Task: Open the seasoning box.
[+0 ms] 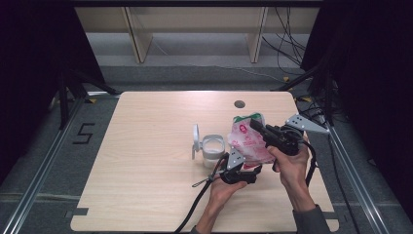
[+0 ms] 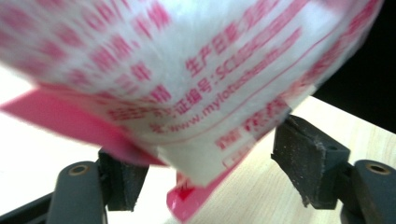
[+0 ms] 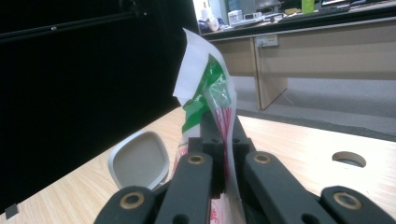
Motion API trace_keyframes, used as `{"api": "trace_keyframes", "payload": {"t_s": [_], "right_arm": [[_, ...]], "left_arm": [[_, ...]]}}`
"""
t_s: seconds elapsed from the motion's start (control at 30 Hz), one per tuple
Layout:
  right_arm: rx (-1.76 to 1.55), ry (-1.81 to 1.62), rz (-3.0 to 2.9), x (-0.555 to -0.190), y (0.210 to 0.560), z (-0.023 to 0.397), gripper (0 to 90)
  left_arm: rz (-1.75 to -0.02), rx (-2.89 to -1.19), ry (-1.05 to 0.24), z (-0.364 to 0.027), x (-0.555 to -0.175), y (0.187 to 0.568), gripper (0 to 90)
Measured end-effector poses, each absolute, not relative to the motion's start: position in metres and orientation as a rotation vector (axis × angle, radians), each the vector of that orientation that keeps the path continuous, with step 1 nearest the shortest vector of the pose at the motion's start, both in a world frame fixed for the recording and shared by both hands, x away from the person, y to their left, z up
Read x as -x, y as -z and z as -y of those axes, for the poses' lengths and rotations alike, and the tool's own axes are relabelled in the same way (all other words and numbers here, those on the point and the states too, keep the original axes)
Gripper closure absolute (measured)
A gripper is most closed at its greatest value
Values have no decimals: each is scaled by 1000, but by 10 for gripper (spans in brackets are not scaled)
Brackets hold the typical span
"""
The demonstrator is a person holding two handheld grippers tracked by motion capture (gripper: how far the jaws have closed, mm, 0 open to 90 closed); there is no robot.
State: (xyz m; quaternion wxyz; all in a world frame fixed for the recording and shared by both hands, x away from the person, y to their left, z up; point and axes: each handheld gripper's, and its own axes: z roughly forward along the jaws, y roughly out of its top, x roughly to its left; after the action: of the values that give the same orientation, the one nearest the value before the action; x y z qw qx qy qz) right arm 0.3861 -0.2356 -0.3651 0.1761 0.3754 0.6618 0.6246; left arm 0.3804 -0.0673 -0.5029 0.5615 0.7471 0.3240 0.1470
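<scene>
Pink-printed bag pinched upright in right gripper, left gripper wide beneath.

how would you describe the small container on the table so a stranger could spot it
Start at the pale wooden table and look left of the pink and white bag. The container is a small clear tub with its hinged lid standing open, the one hard, see-through thing there.

I note the bag as thin glossy plastic film, printed pink and green. The surface reads as pale matt wood grain. The container looks translucent smooth plastic. Jaw pads appear rough black rubber.
</scene>
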Motion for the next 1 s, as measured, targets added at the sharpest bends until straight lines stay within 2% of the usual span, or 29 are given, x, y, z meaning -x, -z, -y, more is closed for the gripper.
{"api": "trace_keyframes", "payload": {"t_s": [0.3, 0.57, 1.0], "right_arm": [[-1101, -1746, -1845, -384, 368, 253, 900], [-1146, -1714, -1835, -385, 377, 261, 900], [-1154, -1658, -1847, -382, 393, 275, 900]], "left_arm": [[-764, -1762, -325, 60, -373, 502, 260], [-718, -1793, -328, 58, -350, 506, 261], [-685, -1766, -365, 22, -339, 484, 250]]}}
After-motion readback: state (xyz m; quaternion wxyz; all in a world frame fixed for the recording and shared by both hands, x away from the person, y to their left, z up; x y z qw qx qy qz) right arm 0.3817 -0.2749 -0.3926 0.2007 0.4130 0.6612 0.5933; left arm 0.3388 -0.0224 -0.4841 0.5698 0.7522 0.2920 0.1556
